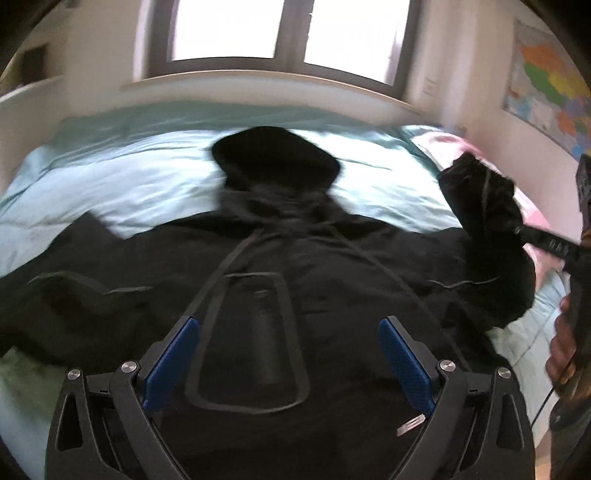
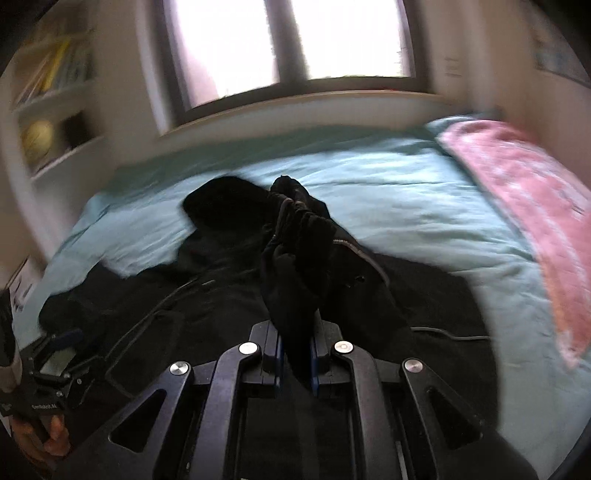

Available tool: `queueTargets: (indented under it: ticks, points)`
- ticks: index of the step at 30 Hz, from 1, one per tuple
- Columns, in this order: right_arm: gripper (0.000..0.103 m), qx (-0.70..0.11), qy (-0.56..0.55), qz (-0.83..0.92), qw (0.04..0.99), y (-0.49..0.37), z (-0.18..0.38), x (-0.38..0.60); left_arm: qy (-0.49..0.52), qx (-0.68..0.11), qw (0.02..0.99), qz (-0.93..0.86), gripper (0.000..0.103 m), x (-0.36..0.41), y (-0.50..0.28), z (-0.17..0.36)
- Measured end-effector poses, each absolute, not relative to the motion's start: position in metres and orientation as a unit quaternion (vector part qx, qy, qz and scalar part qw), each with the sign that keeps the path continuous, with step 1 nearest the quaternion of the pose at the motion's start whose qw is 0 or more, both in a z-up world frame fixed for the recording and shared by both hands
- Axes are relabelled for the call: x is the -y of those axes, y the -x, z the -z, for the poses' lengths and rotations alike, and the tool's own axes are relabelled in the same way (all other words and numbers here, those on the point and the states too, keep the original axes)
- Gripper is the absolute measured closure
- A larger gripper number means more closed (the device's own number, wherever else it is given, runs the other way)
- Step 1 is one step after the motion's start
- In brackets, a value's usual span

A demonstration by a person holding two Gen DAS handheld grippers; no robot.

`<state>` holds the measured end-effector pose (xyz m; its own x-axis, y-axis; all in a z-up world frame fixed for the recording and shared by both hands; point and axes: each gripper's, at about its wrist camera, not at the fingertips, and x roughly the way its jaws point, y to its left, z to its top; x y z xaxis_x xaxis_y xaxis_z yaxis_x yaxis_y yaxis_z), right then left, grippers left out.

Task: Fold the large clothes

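Observation:
A black hoodie (image 1: 332,280) lies face up on the light blue bedspread (image 1: 110,184), hood (image 1: 277,158) toward the window, drawstrings trailing down its chest. My left gripper (image 1: 288,358) is open and empty, hovering over the hoodie's chest print. My right gripper (image 2: 295,354) is shut on the hoodie's sleeve (image 2: 299,258) and holds it lifted above the body. In the left wrist view the lifted sleeve (image 1: 484,214) stands up at the right, pinched by the right gripper (image 1: 524,230). In the right wrist view the left gripper (image 2: 55,358) shows at the lower left.
A pink blanket (image 2: 535,221) lies along the bed's right side. A window (image 1: 280,33) with a sill is behind the bed. Shelves (image 2: 55,110) stand at the left, a map (image 1: 550,85) hangs on the right wall.

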<state>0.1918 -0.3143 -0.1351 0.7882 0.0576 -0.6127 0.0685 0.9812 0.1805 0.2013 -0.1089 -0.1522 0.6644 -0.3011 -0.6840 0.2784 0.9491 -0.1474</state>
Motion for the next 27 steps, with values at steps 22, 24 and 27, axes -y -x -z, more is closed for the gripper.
queueTargets:
  ticks: [22,24,27]
  points:
    - [0.076,-0.476,-0.063,-0.128,0.868,-0.274,0.269,0.111,0.085,-0.452,0.876,0.146,0.005,0.025,-0.209,0.202]
    - [0.068,-0.466,-0.066,-0.132,0.872,-0.263,0.258,0.115,0.103,-0.456,0.866,0.178,0.005,0.030,-0.215,0.201]
    - [0.055,-0.441,-0.066,-0.125,0.886,-0.238,0.236,0.132,0.118,-0.467,0.850,0.211,0.005,0.045,-0.226,0.203]
